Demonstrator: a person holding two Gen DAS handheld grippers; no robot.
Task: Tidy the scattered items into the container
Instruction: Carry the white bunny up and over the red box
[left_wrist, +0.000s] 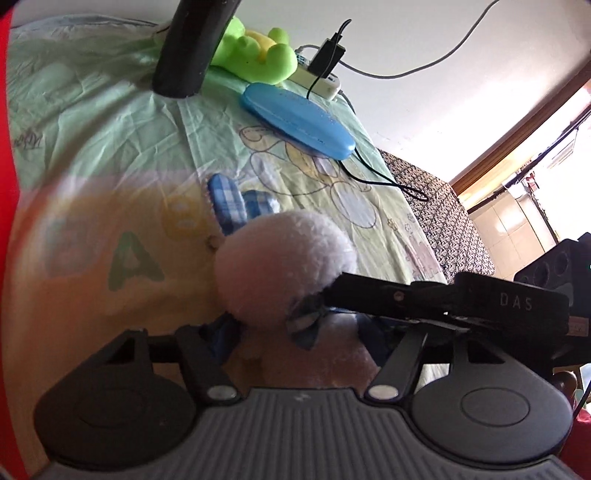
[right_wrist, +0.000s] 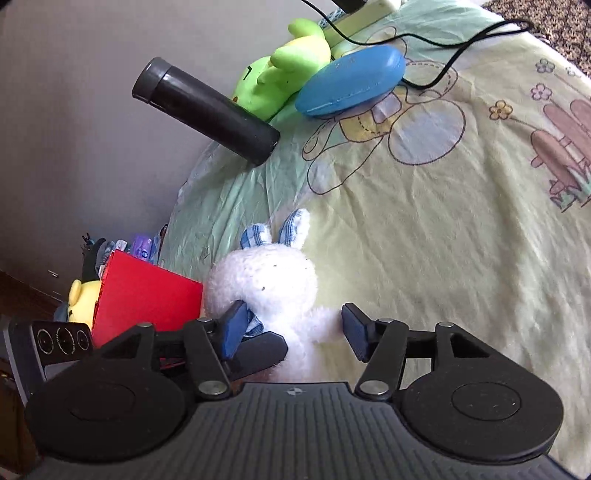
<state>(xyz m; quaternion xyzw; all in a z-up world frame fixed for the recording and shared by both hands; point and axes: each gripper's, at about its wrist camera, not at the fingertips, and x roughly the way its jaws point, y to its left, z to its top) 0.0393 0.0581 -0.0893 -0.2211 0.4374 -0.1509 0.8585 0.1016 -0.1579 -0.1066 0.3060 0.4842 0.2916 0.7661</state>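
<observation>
A white plush rabbit (left_wrist: 288, 266) with blue checked ears lies on the bed sheet, and both grippers are at its body. My left gripper (left_wrist: 295, 332) is closed around its neck and body, with a blue pad against its left side. A black finger (left_wrist: 388, 295) of my right gripper crosses in from the right and hides the other pad. In the right wrist view the rabbit (right_wrist: 266, 280) sits between the blue pads of my right gripper (right_wrist: 295, 330). These stand apart, and the right pad is clear of the fur. A red box (right_wrist: 147, 302) stands just left.
A black flask (right_wrist: 207, 110), a green plush toy (right_wrist: 280, 74) and a blue glasses case (right_wrist: 351, 81) lie farther up the sheet (right_wrist: 443, 240). A power strip (left_wrist: 317, 79) with black cables sits by the wall. A yellow plush (right_wrist: 83, 299) lies behind the red box.
</observation>
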